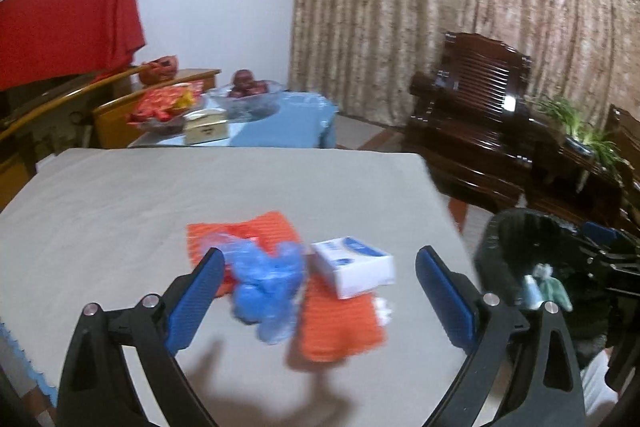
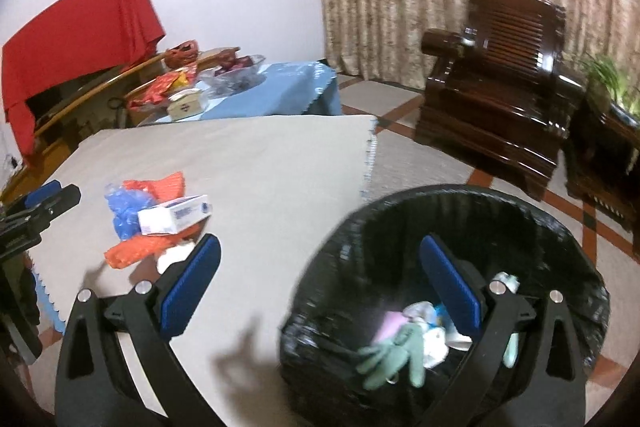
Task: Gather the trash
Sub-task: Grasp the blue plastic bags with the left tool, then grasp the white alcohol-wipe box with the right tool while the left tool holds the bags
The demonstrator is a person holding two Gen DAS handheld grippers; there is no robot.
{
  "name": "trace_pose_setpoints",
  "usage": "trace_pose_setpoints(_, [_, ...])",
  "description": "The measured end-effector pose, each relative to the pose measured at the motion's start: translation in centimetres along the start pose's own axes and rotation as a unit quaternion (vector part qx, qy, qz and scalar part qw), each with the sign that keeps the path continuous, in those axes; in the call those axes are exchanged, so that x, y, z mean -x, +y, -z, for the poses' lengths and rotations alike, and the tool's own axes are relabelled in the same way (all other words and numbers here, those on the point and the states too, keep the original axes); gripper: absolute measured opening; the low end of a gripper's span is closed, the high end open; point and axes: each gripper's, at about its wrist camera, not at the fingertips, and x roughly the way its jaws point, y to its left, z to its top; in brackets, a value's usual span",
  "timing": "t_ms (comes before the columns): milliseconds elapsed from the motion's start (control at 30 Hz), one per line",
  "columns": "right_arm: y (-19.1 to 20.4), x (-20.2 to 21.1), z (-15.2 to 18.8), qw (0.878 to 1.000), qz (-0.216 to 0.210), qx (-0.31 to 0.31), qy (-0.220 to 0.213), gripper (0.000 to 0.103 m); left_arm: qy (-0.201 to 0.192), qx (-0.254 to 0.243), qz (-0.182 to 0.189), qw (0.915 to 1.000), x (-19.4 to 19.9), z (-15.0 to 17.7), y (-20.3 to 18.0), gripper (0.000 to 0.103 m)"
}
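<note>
On the grey table (image 1: 120, 195) lies a pile of trash: crumpled blue plastic (image 1: 266, 287), a white and blue box (image 1: 354, 265), orange mesh sheets (image 1: 340, 327) and a bit of white paper (image 1: 384, 309). My left gripper (image 1: 320, 285) hovers over the pile, wide open, nothing between its fingers. A black-lined bin (image 2: 440, 227) stands beside the table's right edge, holding a green glove (image 2: 394, 355) and other scraps. My right gripper (image 2: 320, 275) is open and empty, one finger over the bin. The same pile shows in the right wrist view, with the box (image 2: 176, 215) on top.
A dark wooden armchair (image 2: 504, 83) stands on the floor beyond the bin, with a plant (image 1: 580, 127) beside it. Behind the grey table is a blue-clothed table (image 1: 288, 123) with a fruit bowl, snacks and a small box. A red cloth (image 1: 68, 27) hangs at the left.
</note>
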Motion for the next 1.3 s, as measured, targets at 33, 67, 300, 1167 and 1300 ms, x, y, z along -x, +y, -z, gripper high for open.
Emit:
trace_pose_setpoints(33, [0.7, -0.4, -0.2, 1.000, -0.005, 0.004, 0.001, 0.097, 0.000, 0.002, -0.006, 1.0000, 0.0, 0.1, 0.6, 0.094])
trace_pose_setpoints(67, [1.4, -0.8, -0.4, 1.000, -0.010, 0.008, 0.001, 0.097, 0.001, 0.005, -0.011, 0.9999, -0.2, 0.1, 1.2, 0.094])
trace_pose_setpoints(300, [4.9, -3.3, -1.1, 0.999, -0.028, 0.019, -0.001, 0.097, 0.015, 0.015, -0.027, 0.9994, -1.9, 1.0, 4.0, 0.094])
trace_pose_setpoints(1167, [8.6, -11.1, -1.4, 0.998, -0.040, 0.045, 0.028, 0.097, 0.103, 0.029, 0.029, 0.9938, -13.0, 4.8, 5.7, 0.043])
trace_pose_setpoints(1300, [9.5, -11.4, -1.5, 0.997, -0.047, 0.049, 0.027, 0.097, 0.089, 0.043, 0.031, 0.9947, -11.8, 4.2, 6.2, 0.039])
